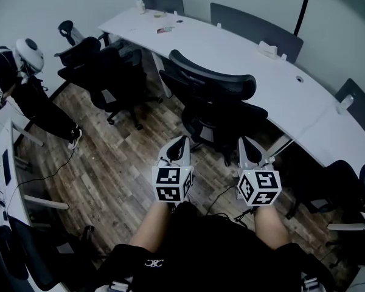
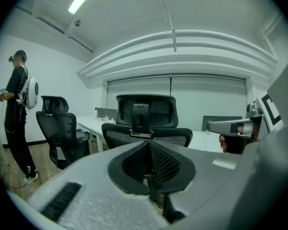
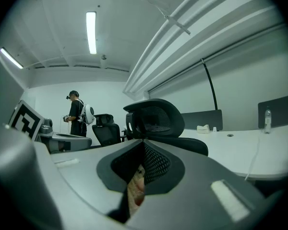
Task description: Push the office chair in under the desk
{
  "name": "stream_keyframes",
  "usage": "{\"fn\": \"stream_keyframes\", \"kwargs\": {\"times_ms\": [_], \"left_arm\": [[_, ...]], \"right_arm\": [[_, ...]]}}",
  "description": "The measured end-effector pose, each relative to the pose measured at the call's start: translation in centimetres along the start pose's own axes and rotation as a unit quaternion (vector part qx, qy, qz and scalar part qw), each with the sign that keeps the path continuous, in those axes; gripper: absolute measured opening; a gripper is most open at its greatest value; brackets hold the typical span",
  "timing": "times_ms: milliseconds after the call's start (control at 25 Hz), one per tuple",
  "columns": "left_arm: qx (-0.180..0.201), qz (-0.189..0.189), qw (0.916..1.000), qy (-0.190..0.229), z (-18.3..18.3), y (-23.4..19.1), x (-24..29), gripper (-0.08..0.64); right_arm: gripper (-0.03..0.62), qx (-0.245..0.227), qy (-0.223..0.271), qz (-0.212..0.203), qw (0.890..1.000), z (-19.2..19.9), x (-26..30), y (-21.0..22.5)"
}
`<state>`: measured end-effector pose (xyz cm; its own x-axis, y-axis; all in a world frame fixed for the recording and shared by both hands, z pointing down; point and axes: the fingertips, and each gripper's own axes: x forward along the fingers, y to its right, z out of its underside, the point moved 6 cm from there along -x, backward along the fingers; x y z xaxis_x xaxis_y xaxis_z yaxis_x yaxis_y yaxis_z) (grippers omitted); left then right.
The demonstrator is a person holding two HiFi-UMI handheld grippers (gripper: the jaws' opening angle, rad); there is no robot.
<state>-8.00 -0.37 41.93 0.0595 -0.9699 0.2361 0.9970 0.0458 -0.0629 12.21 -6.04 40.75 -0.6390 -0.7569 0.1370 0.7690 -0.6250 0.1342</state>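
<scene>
office chair (image 1: pixel 216 105) at frame centre stands clear of the desk (image 1: pixel 243 56), unpushed; left gripper (image 1: pixel 177 148) and right gripper (image 1: pixel 249 152) hover behind, both clenched empty.

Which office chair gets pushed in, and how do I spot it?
Find the long curved white desk. At the middle of its near edge stands a black mesh office chair, alone; similar chairs huddle at the desk's left end.

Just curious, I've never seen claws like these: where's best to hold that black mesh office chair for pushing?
I'd grip the black mesh office chair at its backrest's top edge, below the headrest, coming from behind: its back faces the shut left claw and right claw, with the white curved desk beyond.
</scene>
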Motion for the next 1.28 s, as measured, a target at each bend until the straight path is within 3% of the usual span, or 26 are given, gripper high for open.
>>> {"fn": "stream_keyframes", "kwargs": {"times_ms": [240, 440, 640, 800, 880, 960, 1120, 1160, 1280], "left_arm": [[0.001, 0.021, 0.9997, -0.011, -1.1, -5.4, 4.1, 0.008], [0.015, 0.052, 0.9984, -0.014, -2.8, -10.1, 8.0, 0.027], [0.08, 0.098, 0.991, -0.044, -3.8, -14.2, 12.4, 0.04], [0.135, 0.152, 0.978, -0.047, -4.8, -16.7, 15.6, 0.128], [0.175, 0.179, 0.9672, -0.038, -5.4, -17.8, 17.1, 0.176], [0.241, 0.205, 0.9485, -0.021, -5.6, -18.4, 18.6, 0.191], [0.394, 0.227, 0.89, -0.028, -5.1, -18.6, 21.9, 0.256], [0.409, 0.232, 0.8819, -0.033, -5.2, -18.7, 22.6, 0.281], [0.42, 0.253, 0.8698, -0.055, -5.5, -19.0, 24.5, 0.329]], "right_arm": [[0.008, -0.007, -0.008, 0.025, 1.0, -1.3, 4.5, -0.1], [0.008, 0.002, -0.016, 0.072, 0.997, -1.7, 7.8, 1.5], [0.008, 0.006, -0.008, 0.121, 0.993, -1.4, 9.6, 3.8], [0.009, -0.053, -0.032, 0.148, 0.987, -1.4, 10.2, 6.1], [0.014, -0.088, -0.057, 0.145, 0.984, -1.7, 10.7, 7.0], [0.06, -0.122, -0.081, 0.134, 0.98, -2.1, 11.3, 7.8], [0.171, -0.186, -0.13, 0.116, 0.967, -2.0, 12.0, 8.7], [0.202, -0.2, -0.149, 0.109, 0.962, -1.7, 12.3, 8.9], [0.255, -0.234, -0.201, 0.101, 0.946, -0.8, 13.2, 9.6]]}}
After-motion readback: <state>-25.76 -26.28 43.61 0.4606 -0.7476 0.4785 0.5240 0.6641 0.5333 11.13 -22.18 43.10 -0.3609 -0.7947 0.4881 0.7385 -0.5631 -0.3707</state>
